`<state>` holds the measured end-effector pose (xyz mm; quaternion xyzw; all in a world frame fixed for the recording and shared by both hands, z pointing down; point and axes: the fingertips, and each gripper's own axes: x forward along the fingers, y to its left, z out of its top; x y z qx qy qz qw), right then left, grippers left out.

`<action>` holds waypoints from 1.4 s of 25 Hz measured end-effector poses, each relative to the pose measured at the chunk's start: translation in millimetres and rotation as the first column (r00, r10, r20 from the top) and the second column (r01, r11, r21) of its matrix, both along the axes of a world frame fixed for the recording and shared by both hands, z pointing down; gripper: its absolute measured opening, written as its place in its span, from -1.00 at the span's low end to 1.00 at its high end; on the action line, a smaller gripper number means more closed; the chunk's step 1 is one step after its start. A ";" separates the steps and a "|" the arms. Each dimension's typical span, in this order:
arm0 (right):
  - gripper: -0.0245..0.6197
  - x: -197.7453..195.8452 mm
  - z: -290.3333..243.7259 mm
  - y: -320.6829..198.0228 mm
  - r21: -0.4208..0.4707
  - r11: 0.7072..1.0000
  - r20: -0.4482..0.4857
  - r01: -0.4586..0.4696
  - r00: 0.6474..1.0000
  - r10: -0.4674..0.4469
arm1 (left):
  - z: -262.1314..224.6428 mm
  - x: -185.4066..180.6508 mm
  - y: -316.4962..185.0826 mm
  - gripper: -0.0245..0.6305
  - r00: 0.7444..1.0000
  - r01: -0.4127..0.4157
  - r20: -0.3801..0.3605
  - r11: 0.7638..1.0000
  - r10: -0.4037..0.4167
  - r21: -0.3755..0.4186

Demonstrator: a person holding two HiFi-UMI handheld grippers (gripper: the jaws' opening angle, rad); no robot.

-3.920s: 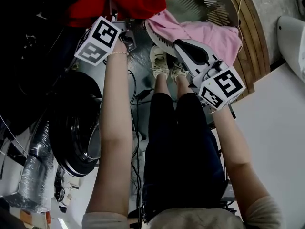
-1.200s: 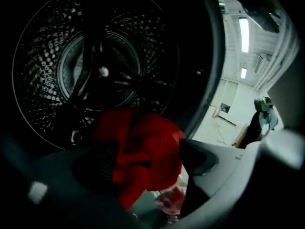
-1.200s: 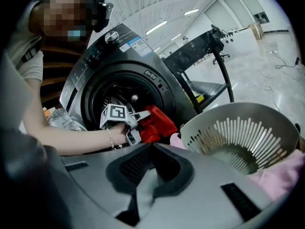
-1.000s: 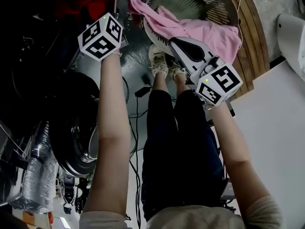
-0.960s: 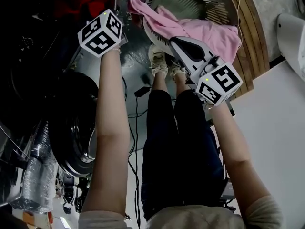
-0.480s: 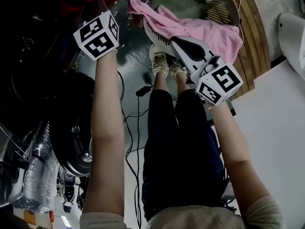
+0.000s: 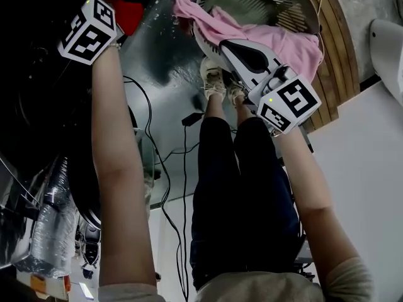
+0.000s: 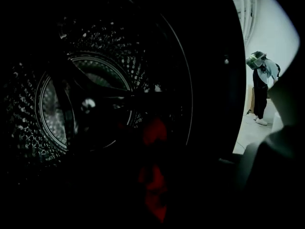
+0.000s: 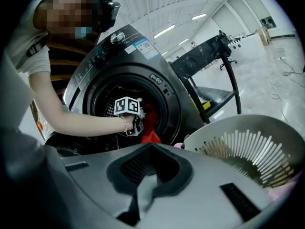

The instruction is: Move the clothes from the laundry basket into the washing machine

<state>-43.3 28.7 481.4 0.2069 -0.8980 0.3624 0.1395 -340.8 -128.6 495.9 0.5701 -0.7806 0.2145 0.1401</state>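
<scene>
Person is wearing dark trousers (image 7: 242, 187), pale lace-up shoes (image 7: 213, 80), short beige sleeves (image 7: 343, 282) and a thin bracelet (image 9: 124, 124). Left marker cube (image 7: 88, 29) and right marker cube (image 7: 289, 102) are showing white faces with black squares. Right gripper (image 7: 221, 43) is showing a light grey shell with black padding.

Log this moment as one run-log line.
left gripper: jaws just closed on red garment in washing machine mouth | right gripper: shut, by laundry basket | pink garment: on basket rim

no legible txt, blue-white sticker (image 9: 143, 47) atop washing machine (image 9: 185, 109) too small to read, small badge (image 9: 156, 78) on door ring (image 9: 167, 99) unreadable, marker cubes (image 7: 288, 102) w/ b/w square codes only
</scene>
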 end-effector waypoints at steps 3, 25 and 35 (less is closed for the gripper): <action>-0.90 -3.1 1.6 2.3 -0.008 1.000 -0.005 0.010 1.000 -0.010 | 19.1 3.3 6.3 -0.57 0.999 0.027 -0.039 0.999 -0.028 -0.039; -0.89 -6.5 10.2 3.6 -0.044 0.999 -0.014 0.006 1.000 -0.007 | 110.9 64.8 100.4 -0.49 0.992 -0.074 -0.120 0.934 0.034 -0.348; -0.89 -8.1 13.4 -0.9 -0.046 0.999 -0.012 0.007 1.000 -0.007 | 55.1 26.0 43.9 -0.79 0.999 -0.039 0.015 0.986 0.042 -0.164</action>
